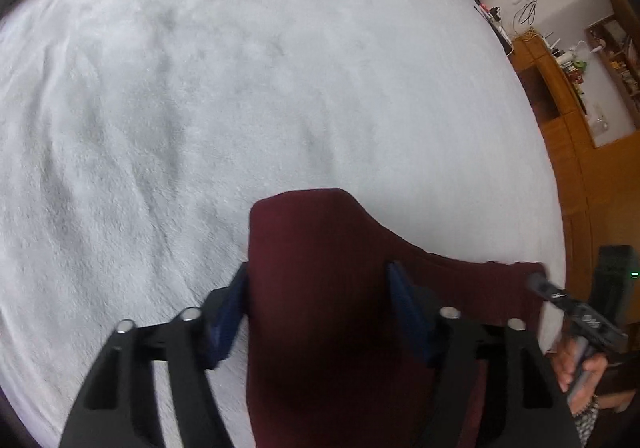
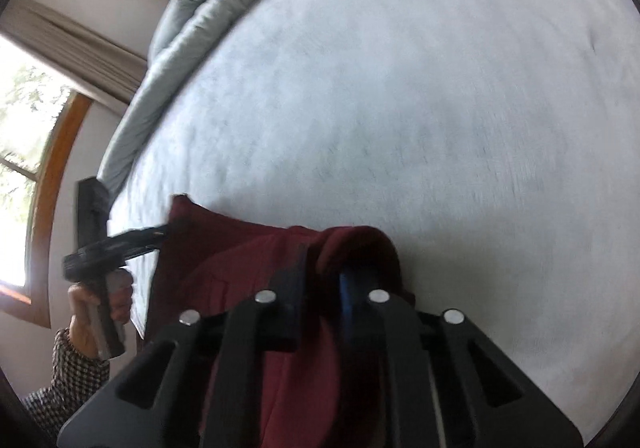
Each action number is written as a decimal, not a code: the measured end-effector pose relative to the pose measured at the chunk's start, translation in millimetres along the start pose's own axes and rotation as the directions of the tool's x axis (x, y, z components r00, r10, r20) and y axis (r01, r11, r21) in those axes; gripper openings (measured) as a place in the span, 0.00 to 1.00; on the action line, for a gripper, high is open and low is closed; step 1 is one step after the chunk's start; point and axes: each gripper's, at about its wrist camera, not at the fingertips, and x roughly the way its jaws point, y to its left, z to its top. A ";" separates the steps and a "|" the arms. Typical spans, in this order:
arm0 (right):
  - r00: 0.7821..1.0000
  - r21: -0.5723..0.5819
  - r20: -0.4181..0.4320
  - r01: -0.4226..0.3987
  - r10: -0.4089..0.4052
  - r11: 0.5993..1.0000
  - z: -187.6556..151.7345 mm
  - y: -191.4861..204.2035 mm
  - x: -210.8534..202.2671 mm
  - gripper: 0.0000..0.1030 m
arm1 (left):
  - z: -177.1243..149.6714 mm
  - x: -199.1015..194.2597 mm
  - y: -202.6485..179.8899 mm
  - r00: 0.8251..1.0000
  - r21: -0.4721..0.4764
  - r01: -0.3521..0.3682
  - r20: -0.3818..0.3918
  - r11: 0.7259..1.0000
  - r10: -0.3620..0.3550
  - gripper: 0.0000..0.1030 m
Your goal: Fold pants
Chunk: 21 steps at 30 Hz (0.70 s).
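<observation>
A bedroom in a lived-in home. A wide bed [image 1: 240,88] under a pale fleecy cover fills most of both views, with a grey-blue quilt [image 2: 192,20] bunched along its far edge. Beyond one side of the bed stand honey-coloured wooden cabinets [image 1: 560,120] and open shelves [image 1: 616,60] crowded with small household items, with loose cables [image 1: 532,4] trailing on the white wall. On the other side, a wood-framed window [image 2: 36,168] with a drawn-back curtain [image 2: 80,48] shows greenery outside.

Pants [image 1: 320,248] lie on the bed [image 1: 240,88] (near edge), quilt [image 2: 192,28] behind.
</observation>
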 end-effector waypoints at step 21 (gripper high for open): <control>1.000 0.045 0.013 -0.028 0.027 0.999 -89.5 0.7 -62.9 0.28 | -86.1 -55.5 3.2 0.999 0.013 -0.019 0.046 1.000 0.019 0.78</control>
